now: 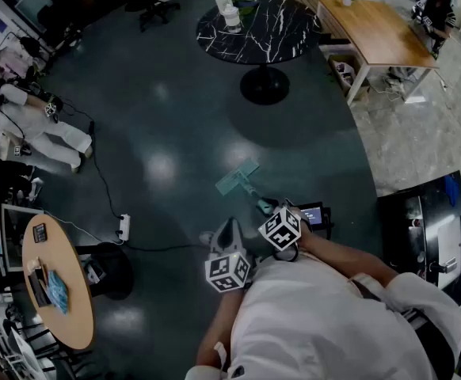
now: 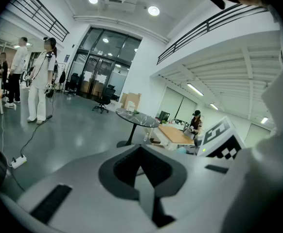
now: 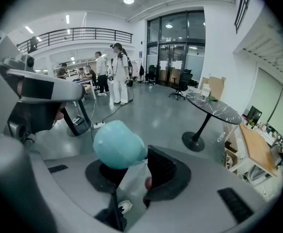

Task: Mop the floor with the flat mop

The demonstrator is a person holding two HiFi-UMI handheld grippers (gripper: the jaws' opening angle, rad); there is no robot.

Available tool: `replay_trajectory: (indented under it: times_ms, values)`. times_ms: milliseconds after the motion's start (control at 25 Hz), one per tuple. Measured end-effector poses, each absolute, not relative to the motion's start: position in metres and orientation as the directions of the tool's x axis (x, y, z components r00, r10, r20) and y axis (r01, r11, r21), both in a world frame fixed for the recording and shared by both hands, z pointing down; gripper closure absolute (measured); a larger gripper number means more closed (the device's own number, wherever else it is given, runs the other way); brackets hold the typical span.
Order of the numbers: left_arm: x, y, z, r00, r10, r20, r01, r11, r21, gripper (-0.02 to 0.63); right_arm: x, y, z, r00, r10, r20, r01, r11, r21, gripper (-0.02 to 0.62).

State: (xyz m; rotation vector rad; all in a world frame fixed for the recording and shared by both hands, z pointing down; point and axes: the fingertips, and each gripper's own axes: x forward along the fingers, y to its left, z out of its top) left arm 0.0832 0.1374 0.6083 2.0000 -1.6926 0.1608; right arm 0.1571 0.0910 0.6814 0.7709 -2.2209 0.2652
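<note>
So, the dark glossy floor (image 1: 175, 133) fills most of the head view, with ceiling lights reflecting off it. At the top is a round black marble table (image 1: 258, 28) on a pedestal foot, and just to its right a long wooden table (image 1: 377, 30). Down in the lower left there's a smaller round wooden table (image 1: 56, 283) with a few bits lying on it. A person in white (image 1: 36, 125) is at the left edge, well away from the mop.

The flat mop (image 1: 238, 180) has its teal head flat on the floor, roughly mid-frame, between the marble table and the person holding the tools. Its handle runs back and up to the right gripper (image 1: 268, 210).

In the right gripper view, the right gripper (image 3: 132, 174) is clamped on the top of the handle, and the rounded teal grip (image 3: 118, 143) sticks up just above the jaws. The left gripper (image 1: 229, 234) sits beside it, closer to the body and not on the mop. Seen from its own view, the left gripper (image 2: 142, 171) has its jaws drawn together with nothing between them.

Small stuff: a white power strip (image 1: 123, 227) lies on the floor with its cable trailing off toward the left, and a couple of white cups (image 1: 226, 10) stand on the marble table's far edge.
</note>
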Motion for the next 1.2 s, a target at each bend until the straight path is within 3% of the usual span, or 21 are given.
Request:
replay_trajectory:
  times_ms: [760, 1200]
  values:
    - [0.087, 0.126, 0.614, 0.205, -0.877, 0.435, -0.953, -0.077, 0.294, 0.601, 0.173, 0.101, 0.687, -0.511, -0.455, 0.730, -0.643, 0.765, 0.027, 0.479]
    - [0.053, 0.101, 0.616, 0.175, -0.862, 0.476, -0.957, -0.036, 0.286, 0.601, 0.138, 0.110, 0.700, -0.498, -0.441, 0.746, -0.629, 0.776, 0.039, 0.474]
